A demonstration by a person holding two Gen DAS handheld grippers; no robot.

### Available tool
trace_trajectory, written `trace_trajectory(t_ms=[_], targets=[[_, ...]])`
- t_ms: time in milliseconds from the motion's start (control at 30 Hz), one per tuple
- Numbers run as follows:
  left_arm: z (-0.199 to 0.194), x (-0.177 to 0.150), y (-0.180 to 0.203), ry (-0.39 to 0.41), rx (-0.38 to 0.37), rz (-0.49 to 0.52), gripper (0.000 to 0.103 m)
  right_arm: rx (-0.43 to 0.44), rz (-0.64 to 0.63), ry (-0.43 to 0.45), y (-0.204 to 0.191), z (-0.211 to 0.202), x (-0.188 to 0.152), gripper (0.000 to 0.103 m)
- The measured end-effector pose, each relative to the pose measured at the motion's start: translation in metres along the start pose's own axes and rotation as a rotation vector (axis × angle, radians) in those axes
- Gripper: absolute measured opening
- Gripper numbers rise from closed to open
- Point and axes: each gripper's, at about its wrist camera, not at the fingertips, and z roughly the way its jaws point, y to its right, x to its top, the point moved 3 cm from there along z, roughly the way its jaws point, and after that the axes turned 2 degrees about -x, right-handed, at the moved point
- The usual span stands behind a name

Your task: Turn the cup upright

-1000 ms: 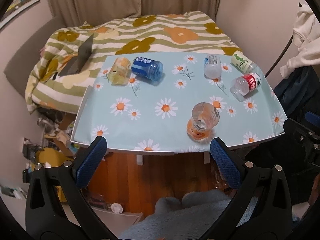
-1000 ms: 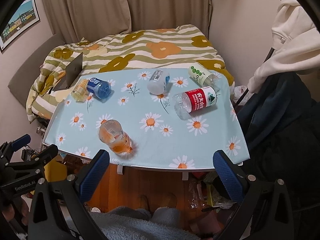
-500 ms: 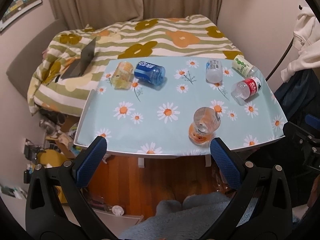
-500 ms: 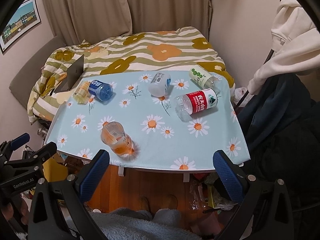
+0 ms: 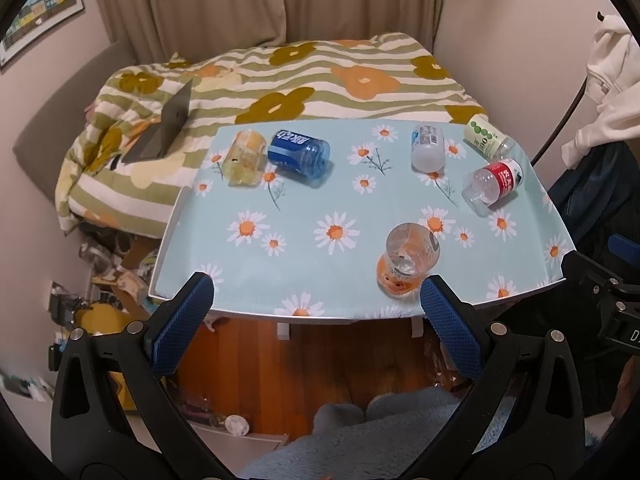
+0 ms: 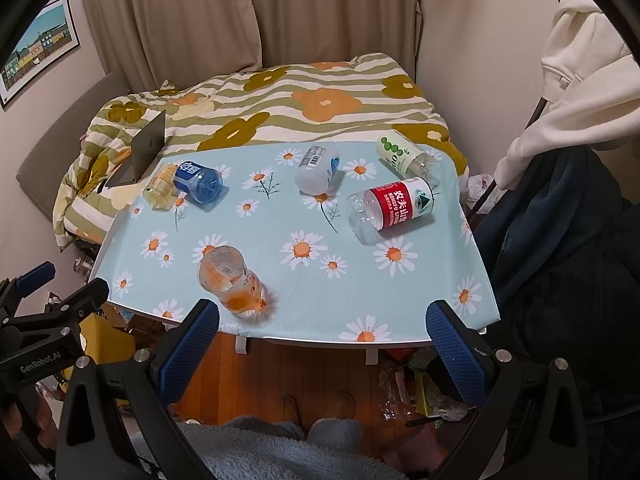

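Cups are seen on the daisy-print counter (image 5: 304,208): the clear orange-tinted plastic cup (image 6: 230,282) apparently stands upright near the front edge, five others lie toppled. Left gripper (image 5: 316,300) and right gripper (image 6: 322,330) are held apart, empty.

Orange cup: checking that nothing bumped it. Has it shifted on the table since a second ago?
No. The orange cup keeps its place beside the same daisy print on the tablecloth.
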Motion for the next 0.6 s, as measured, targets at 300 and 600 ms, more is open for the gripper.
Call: trace_trajectory(t_ms=[300, 600], targets=[[0.0007, 0.0029, 0.0011, 0.004, 0.000, 0.004, 0.103, -0.001, 0.000, 0.000, 0.0003, 0.0008, 0.0007, 0.103], [0.0013, 0.0049, 0.0015, 0.008, 0.001, 0.006, 0.103, -0.002, 0.002, 0.001, 0.0021, 0.0030, 0.0024, 0.103]])
